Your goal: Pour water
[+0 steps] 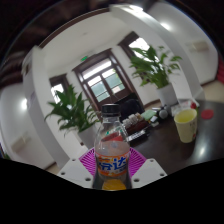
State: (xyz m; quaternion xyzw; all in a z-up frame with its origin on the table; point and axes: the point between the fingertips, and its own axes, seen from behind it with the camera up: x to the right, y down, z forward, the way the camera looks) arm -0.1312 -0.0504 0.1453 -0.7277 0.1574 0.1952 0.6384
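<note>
Between my fingers: filled by the bottle.
Ahead right: yellow cup stands in my way.
Between bottle and cup: open table.

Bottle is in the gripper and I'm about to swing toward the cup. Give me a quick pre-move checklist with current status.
1. Grip: gripper fingers press both sides of the orange soda bottle: ok.
2. Bottle upright: ok.
3. Cap: appears on the neck; must come off before pouring: not ok.
4. Target: yellow-green cup stands upright on the table, beyond the fingers to the right: ok.
5. Cup contents: cannot tell.
6. Path to cup: dark items lie between bottle and cup; clearance cannot tell.
</note>
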